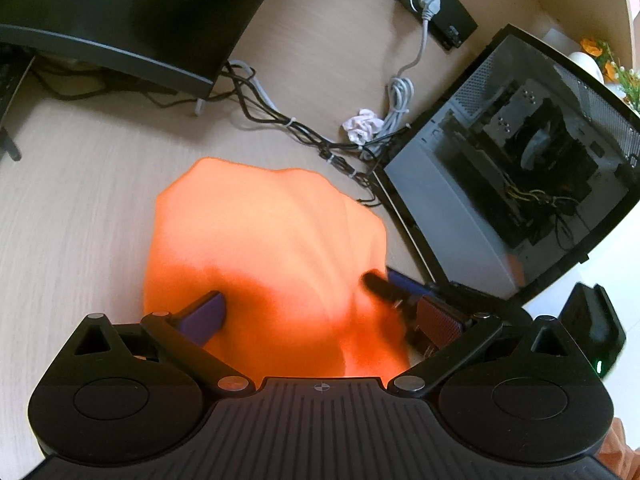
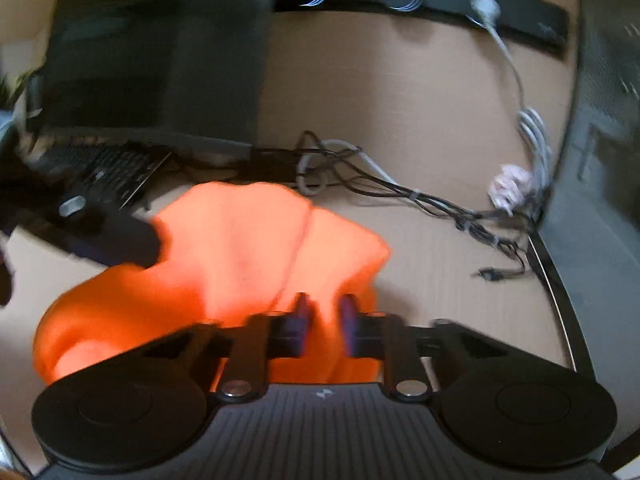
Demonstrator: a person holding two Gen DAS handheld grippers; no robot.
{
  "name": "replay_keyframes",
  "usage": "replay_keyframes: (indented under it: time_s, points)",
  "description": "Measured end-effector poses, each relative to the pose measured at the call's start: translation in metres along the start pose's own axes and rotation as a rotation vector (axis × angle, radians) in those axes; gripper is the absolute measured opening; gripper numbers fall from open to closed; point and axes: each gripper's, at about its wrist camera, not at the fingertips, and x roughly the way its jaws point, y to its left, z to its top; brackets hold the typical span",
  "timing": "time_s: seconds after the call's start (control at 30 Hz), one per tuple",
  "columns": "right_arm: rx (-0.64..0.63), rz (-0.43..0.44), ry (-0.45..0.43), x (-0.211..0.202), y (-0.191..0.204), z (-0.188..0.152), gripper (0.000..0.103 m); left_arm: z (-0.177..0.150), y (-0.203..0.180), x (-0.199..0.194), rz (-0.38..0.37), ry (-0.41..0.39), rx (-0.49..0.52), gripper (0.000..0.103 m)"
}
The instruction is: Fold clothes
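An orange garment lies bunched on the wooden desk and drapes over both grippers. In the left wrist view my left gripper has its jaws wide apart, with the cloth lying between the purple fingers. The other gripper's fingers press into the cloth's right edge there. In the right wrist view my right gripper has its purple fingers close together, pinching a fold of the orange garment. The left gripper's finger reaches into the cloth from the left. That view is blurred.
A monitor stands at the back left, a keyboard under it. A tangle of cables, a crumpled tissue and a power strip lie behind the cloth. An open computer case stands at the right.
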Motion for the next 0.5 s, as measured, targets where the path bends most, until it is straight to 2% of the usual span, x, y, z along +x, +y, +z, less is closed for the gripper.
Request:
replay_keyframes:
  time_s: [0.1, 0.17, 0.27, 0.37, 0.4, 0.47, 0.5]
  points:
    - [0.027, -0.179, -0.071, -0.018, -0.015, 0.007, 0.002, -0.001, 0.002, -0.001, 0.005, 0.001, 0.0, 0.103]
    - [0.038, -0.254, -0.103, -0.028, -0.026, 0.012, 0.002, -0.001, 0.003, 0.0, 0.008, 0.0, -0.004, 0.103]
    - [0.066, -0.25, -0.12, -0.039, -0.034, 0.016, 0.003, -0.001, 0.002, 0.001, 0.013, 0.002, 0.0, 0.103]
    - [0.092, -0.195, -0.112, -0.041, -0.034, 0.012, 0.004, -0.001, -0.001, 0.004, 0.015, 0.005, 0.008, 0.103]
    - [0.095, -0.156, -0.109, -0.04, -0.031, 0.01, 0.009, -0.002, -0.001, 0.004, 0.016, 0.006, 0.008, 0.103]
    - [0.072, -0.088, -0.105, -0.037, -0.022, 0.008, 0.029, -0.002, -0.001, 0.004, 0.017, 0.008, 0.009, 0.103]
    - [0.051, -0.062, -0.094, -0.034, -0.016, 0.007, 0.056, -0.002, -0.001, 0.004, 0.018, 0.008, 0.01, 0.103]
